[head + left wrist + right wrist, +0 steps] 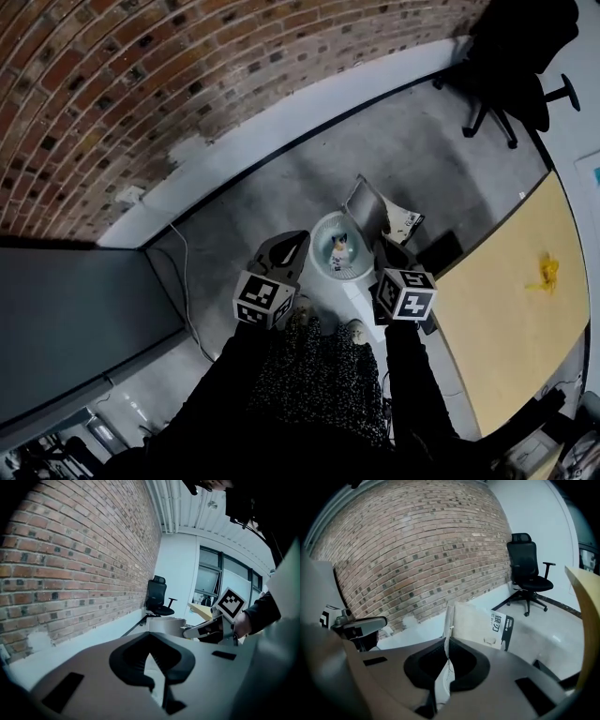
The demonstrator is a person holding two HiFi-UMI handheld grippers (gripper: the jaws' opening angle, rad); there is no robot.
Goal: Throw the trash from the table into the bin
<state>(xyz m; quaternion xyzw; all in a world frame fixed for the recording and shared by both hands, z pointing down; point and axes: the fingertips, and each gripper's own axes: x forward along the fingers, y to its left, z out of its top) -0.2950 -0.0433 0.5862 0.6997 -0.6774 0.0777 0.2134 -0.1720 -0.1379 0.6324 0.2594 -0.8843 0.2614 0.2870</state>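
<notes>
Left: the left claw [300, 240] has its jaws together with nothing between them. Its tip is at 9 o'clock of the bin [343, 274], just beside the rim.
Right: the right claw [387, 251] has its jaws closed tight, at 3 o'clock of the bin and near the rim. In the right gripper view a thin pale sliver lines up with the tips; I cannot tell it from the box flap behind, so no held thing can be confirmed.
Trash: a yellow scrap [545, 272] lies on the desk [497, 337], at 3 o'clock of the bin and well apart from both claws.
Bin: round and white, on the grey floor [375, 141] at 12 o'clock of the person's feet, between the two claws.
Bin contents: small litter [339, 249], pale with dark and orange bits, lies inside.
Box: an open cardboard box [373, 206] with a printed label stands touching or just beside the bin at 1 o'clock.
Desk: a tan top with a dark edge, filling the 3 to 5 o'clock side of the head view.
Chair: a black office chair [511, 56] stands at 1 o'clock, well apart from the bin.
Wall: a brick wall [141, 84] runs from 9 to 12 o'clock, with a pale skirting below it.
Person: dark sleeves and a speckled garment [319, 375] at 6 o'clock.
</notes>
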